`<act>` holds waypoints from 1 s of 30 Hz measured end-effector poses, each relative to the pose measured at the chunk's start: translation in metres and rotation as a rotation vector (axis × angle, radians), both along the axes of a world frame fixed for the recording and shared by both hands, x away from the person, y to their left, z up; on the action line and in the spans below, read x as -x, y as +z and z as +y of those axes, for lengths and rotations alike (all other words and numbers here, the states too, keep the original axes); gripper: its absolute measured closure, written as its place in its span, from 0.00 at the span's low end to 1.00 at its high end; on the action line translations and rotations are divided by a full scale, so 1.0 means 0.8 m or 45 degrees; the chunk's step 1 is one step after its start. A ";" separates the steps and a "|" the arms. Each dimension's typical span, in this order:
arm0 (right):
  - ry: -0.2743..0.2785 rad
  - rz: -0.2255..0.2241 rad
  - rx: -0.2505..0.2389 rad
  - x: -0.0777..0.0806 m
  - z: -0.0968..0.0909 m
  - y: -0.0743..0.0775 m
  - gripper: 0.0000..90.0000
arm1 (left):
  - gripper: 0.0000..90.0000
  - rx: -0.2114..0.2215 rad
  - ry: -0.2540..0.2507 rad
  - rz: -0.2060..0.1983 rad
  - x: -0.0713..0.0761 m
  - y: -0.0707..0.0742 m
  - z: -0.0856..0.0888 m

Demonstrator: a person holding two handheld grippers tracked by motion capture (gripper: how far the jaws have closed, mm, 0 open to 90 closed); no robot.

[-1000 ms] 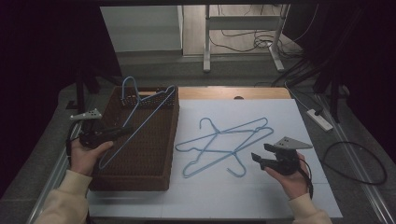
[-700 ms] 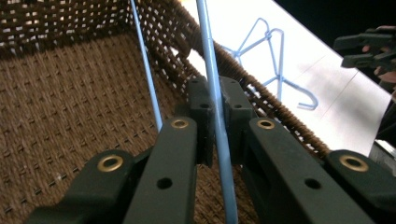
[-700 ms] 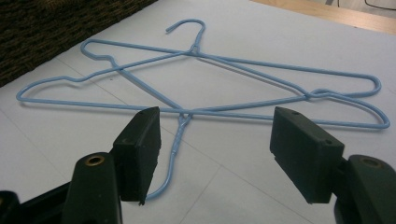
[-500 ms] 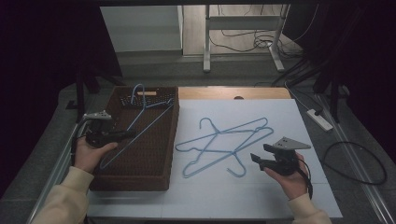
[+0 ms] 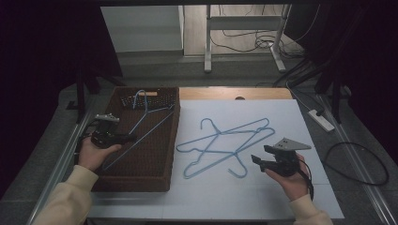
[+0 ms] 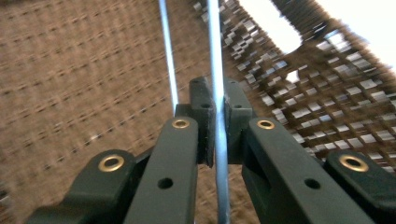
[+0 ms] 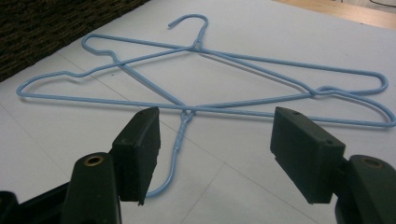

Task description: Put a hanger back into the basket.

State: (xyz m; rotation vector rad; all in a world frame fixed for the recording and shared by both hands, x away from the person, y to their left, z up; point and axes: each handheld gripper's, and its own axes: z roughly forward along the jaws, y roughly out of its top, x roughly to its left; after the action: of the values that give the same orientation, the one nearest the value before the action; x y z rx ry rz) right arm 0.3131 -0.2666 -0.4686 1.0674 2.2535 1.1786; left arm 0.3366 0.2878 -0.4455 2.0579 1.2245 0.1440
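Observation:
A blue wire hanger (image 5: pixel 149 123) lies slanted in the brown wicker basket (image 5: pixel 141 182) at the table's left, its hook near the far wall. My left gripper (image 5: pixel 132 138) is shut on one of its wires; in the left gripper view the pads (image 6: pixel 201 100) pinch that wire (image 6: pixel 215 46) over the basket floor (image 6: pixel 84 79). Two more blue hangers (image 5: pixel 220 140) lie crossed on the white table top. My right gripper (image 5: pixel 261 154) hovers open just right of them, and its view shows the hangers (image 7: pixel 196 49) ahead, one hook (image 7: pixel 173 163) reaching between the jaws.
A wooden strip (image 5: pixel 234 93) runs along the table's far edge. On the floor lie a power strip (image 5: pixel 321 119) and cables (image 5: pixel 356 164) at the right, with a white table frame (image 5: pixel 206 42) beyond. White surface lies bare in front of the hangers.
My left hand has sunk and drawn toward the near side, lowering the held hanger so its hook now sits inside the basket's far wall. The right hand has kept still.

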 end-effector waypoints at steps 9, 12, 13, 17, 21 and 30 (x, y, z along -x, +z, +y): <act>0.003 0.007 0.002 -0.001 0.002 -0.002 0.38 | 0.95 -0.208 0.097 0.086 -0.006 -0.014 0.003; 0.005 0.009 0.004 -0.001 0.002 -0.003 0.38 | 0.95 -0.237 0.131 0.141 -0.011 -0.021 0.009; 0.006 0.010 0.005 -0.001 0.002 -0.003 0.38 | 0.95 -0.255 0.139 0.159 -0.012 -0.024 0.009; 0.007 0.018 0.007 -0.001 0.003 -0.004 0.38 | 0.94 -0.346 0.168 0.230 -0.019 -0.033 0.008; 0.009 0.019 0.011 -0.002 0.004 -0.005 0.38 | 0.94 -0.431 0.209 0.291 -0.027 -0.039 0.007; 0.009 0.023 0.017 -0.001 0.003 -0.006 0.37 | 0.89 -0.502 0.245 0.337 -0.033 -0.046 0.006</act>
State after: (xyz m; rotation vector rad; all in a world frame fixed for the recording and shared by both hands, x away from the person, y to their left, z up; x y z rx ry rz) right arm 0.3143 -0.2640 -0.4735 1.0699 2.2776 1.1600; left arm 0.3632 0.2923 -0.4827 2.3457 1.6661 0.2232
